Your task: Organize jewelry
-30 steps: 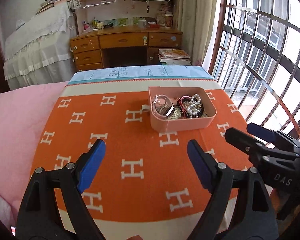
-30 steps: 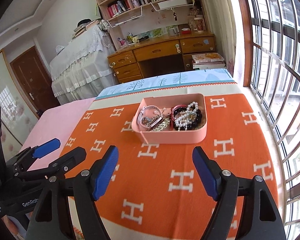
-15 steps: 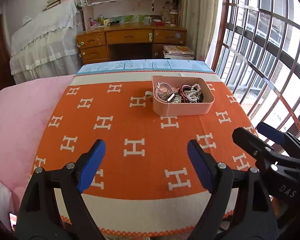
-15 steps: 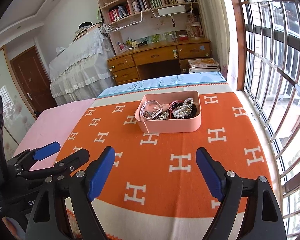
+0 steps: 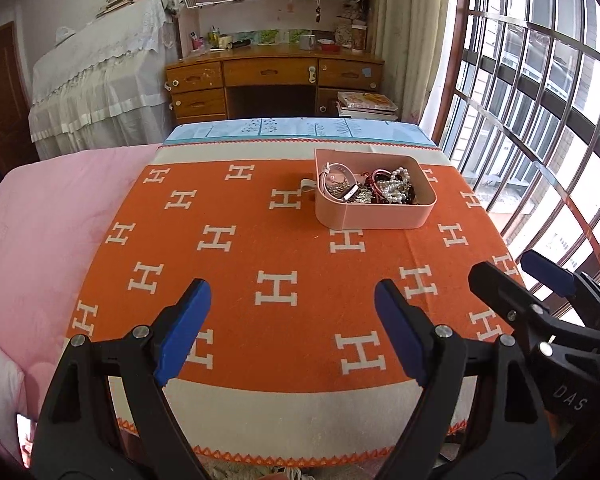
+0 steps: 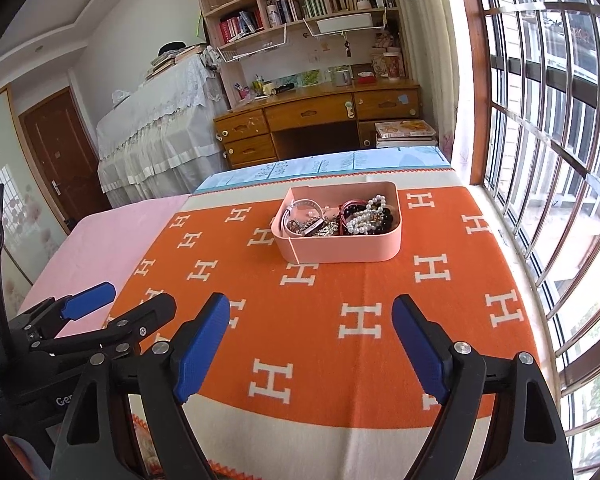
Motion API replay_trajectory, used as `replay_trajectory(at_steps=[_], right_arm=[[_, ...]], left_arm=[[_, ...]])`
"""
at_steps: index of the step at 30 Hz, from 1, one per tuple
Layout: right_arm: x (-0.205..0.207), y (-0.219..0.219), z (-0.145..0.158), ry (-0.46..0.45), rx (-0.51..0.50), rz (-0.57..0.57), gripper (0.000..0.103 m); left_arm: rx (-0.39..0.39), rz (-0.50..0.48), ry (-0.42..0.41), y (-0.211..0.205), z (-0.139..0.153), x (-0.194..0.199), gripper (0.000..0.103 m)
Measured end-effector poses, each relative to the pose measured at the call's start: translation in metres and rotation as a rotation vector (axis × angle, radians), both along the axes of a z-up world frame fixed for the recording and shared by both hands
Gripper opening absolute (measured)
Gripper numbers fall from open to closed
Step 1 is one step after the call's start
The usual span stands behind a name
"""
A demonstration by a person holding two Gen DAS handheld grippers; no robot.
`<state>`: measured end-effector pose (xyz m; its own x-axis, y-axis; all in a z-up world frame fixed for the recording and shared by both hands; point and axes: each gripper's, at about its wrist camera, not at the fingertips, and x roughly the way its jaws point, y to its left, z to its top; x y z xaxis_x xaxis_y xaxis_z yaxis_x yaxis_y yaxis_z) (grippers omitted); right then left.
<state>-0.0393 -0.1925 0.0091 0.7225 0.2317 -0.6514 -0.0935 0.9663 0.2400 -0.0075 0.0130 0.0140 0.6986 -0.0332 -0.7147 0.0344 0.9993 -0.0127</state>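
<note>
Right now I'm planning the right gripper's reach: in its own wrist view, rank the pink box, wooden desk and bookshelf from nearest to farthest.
From the right gripper, open and empty:
1. Pink box, ahead on the orange blanket.
2. Wooden desk, beyond the bed's far end.
3. Bookshelf, above the desk, against the wall.

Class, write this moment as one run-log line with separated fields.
left gripper: open, empty | right gripper: open, empty | pink box: on orange blanket, holds jewelry

Daylight pours through a barred window (image 6: 548,128) on the right; a wooden desk (image 6: 320,120) and bookshelves (image 6: 300,4) line the far wall.
</note>
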Motion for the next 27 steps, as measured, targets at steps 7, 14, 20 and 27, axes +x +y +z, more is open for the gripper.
replay_trajectory(at_steps=[7,14,20,27], right_arm=[[-0.0011,-0.001,0.0013,-0.006,-0.002,0.0,0.085],[-0.0035,-0.0032,0.0019,-0.011,0.0,0.002,0.085],[-0.0035,-0.0028,0.0018,-0.008,-0.001,0.002,0.085],[-0.0037,-0.0028,0.0016,-0.009,-0.002,0.002,0.085]], left_arm=[[0.006,0.009,-0.01,0.0001,0.0023,0.0004,0.082],[0.012,0.014,-0.02,-0.0014,0.0035,0.0001,0.082],[0.012,0.014,-0.018,-0.0011,0.0034,0.0,0.082],[0.013,0.015,-0.018,-0.0009,0.0036,0.0,0.082]])
